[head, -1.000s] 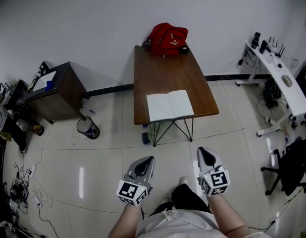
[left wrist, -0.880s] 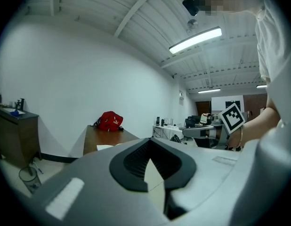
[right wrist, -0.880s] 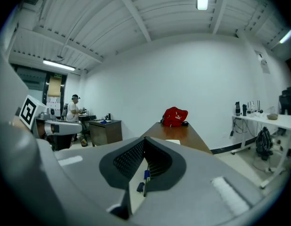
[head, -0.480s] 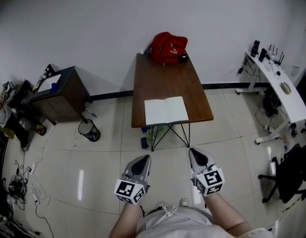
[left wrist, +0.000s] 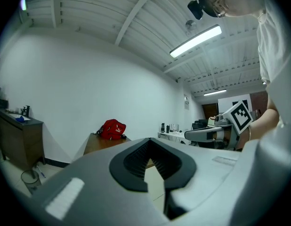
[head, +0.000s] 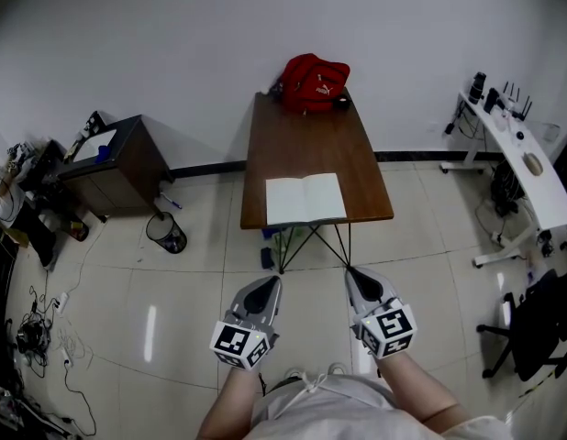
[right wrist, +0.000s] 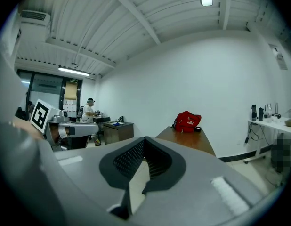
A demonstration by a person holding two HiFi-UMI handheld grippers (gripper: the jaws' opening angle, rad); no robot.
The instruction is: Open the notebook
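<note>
The notebook (head: 306,199) lies open at the table's (head: 302,140) near edge. The left gripper (head: 268,284) and right gripper (head: 355,275) hang short of it, both clenched empty.

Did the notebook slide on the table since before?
No. The notebook still lies open at the table's near edge, just as far from the red bag.
</note>
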